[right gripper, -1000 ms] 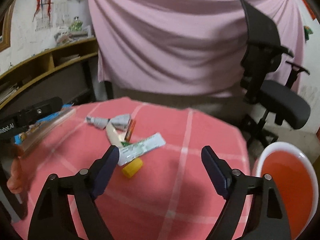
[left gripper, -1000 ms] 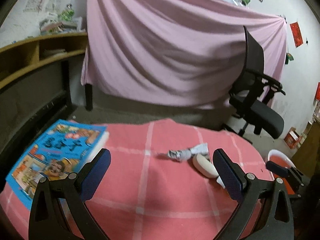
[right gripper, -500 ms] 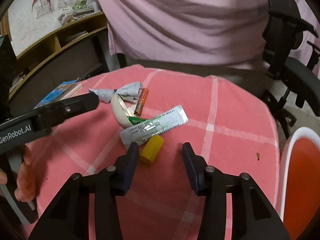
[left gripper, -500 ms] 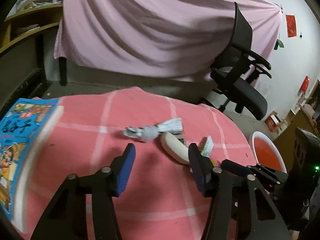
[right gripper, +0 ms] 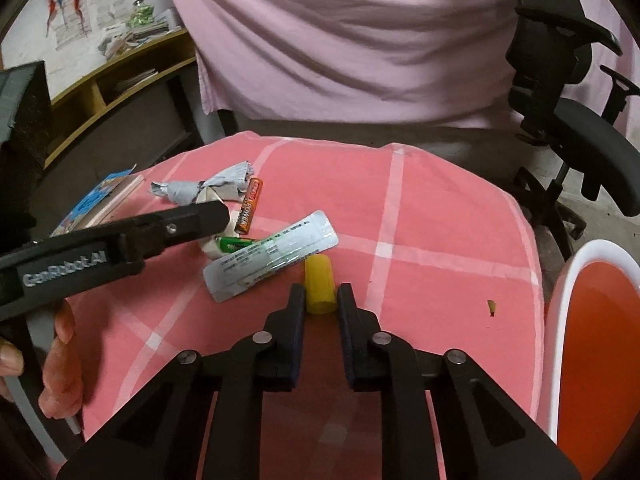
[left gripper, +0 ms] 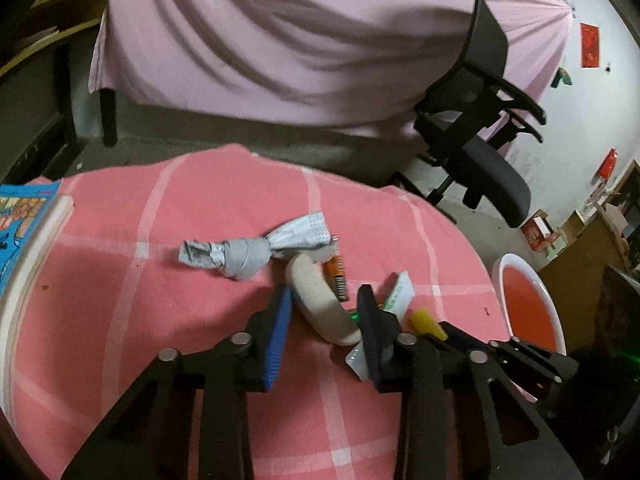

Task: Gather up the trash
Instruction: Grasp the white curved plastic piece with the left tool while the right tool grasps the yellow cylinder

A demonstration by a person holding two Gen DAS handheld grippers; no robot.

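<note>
Trash lies on the pink checked tablecloth (left gripper: 168,320). My left gripper (left gripper: 324,312) has its jaws on either side of a curved beige peel-like piece (left gripper: 320,304), close to it; whether they press it is unclear. Beyond lie a knotted grey wrapper (left gripper: 248,254), an orange battery (left gripper: 337,276) and a white blister strip (right gripper: 272,256). My right gripper (right gripper: 320,300) has its jaws close around a yellow cylinder (right gripper: 319,284) on the cloth. A green battery (right gripper: 236,243) lies under the strip.
An orange bin with a white rim (right gripper: 592,320) stands at the table's right edge. A blue picture book (left gripper: 24,232) lies at the left. A black office chair (left gripper: 476,132) and a pink draped sheet (left gripper: 280,40) stand behind the table. Shelves are at the far left.
Both grippers have moved forward and down to the trash and narrowed their jaws: the left around the beige piece, the right around the yellow cylinder.
</note>
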